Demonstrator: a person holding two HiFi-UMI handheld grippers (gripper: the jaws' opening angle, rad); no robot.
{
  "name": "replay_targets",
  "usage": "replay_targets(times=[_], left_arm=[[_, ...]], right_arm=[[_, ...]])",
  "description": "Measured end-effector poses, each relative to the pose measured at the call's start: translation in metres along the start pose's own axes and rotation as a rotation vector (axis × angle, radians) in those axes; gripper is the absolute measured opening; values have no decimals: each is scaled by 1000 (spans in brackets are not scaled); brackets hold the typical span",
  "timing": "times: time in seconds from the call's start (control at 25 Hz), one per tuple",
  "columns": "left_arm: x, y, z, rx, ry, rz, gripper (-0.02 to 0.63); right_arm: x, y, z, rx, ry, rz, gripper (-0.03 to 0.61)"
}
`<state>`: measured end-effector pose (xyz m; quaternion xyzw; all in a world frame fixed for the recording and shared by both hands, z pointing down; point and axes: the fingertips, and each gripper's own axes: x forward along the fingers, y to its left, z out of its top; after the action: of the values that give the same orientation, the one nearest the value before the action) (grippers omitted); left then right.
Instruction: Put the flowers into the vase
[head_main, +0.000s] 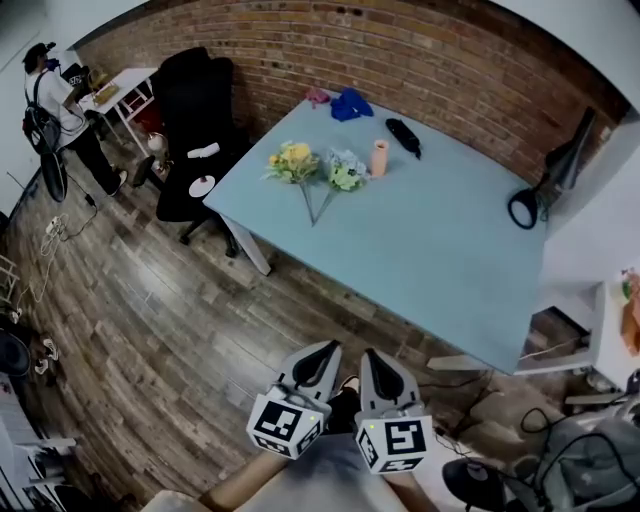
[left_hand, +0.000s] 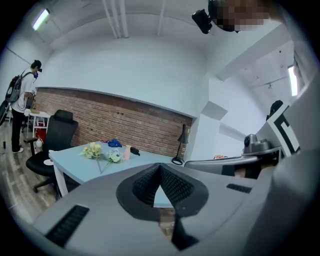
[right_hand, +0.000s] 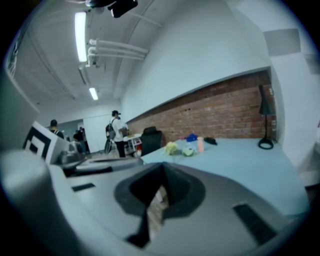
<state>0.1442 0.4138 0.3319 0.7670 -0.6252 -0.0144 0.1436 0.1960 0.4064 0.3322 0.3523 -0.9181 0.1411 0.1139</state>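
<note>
- The left gripper (head_main: 325, 348) and the right gripper (head_main: 371, 356) are hanging side by side over the wooden floor (head_main: 150, 320), well short of the table's (head_main: 440, 260) near edge. Both are clenched on nothing.
- A broad strip of bare floor is lying between them and that edge.
- A black chair (head_main: 195, 110) is crowding the table's left edge, and a lamp (head_main: 545, 190) is standing at its right end.
- The flowers (head_main: 292, 160) are lying in two bunches near the far left corner, with the vase (head_main: 379, 157) standing upright just beside them.
- A blue cloth (head_main: 350, 104) is sitting farther back, near the brick wall (head_main: 400, 60).
- A person (head_main: 60, 105) is standing well apart, by a far desk.
</note>
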Motion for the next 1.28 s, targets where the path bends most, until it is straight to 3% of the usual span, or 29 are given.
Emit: replay_targets(times=[0.4,0.8,1.28], left_arm=[[56,22,19,1,-1,76,18],[70,33,17,-14,26,131,18],[99,65,23,-55,24,87,18]], right_arm=[[43,-45,26,8,-13,57,23],[58,-60,25,48,-1,85,25],[95,-61,30,51,22,65,25]])
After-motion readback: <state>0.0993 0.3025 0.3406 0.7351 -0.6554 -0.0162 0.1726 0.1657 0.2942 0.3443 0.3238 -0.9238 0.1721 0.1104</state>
